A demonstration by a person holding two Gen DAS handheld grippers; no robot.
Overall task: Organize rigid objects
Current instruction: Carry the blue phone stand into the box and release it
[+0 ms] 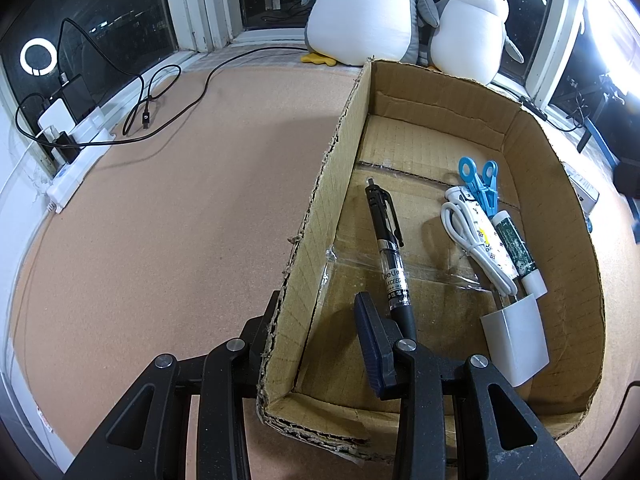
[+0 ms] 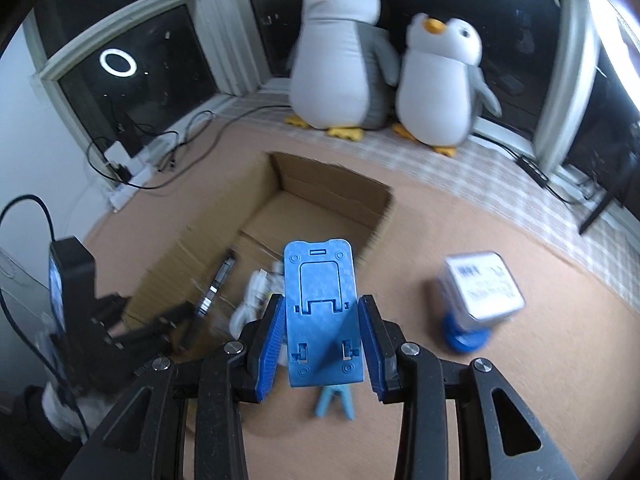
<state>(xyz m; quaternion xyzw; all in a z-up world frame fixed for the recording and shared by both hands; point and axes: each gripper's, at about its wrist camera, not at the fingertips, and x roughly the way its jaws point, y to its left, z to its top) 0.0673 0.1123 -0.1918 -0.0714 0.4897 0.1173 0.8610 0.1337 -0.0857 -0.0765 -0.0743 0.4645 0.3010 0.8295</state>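
Cardboard box contents smear with motion blur — big penguin's head is cropped away.

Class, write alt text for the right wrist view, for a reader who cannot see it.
The right gripper holds a flat blue plastic phone stand between its blue pads, above a cork-coloured table. Beyond it sits an open cardboard box with a black pen inside; a blue clip lies on the table below, and two plush penguins sit by the window.

Two plush penguins, power strip
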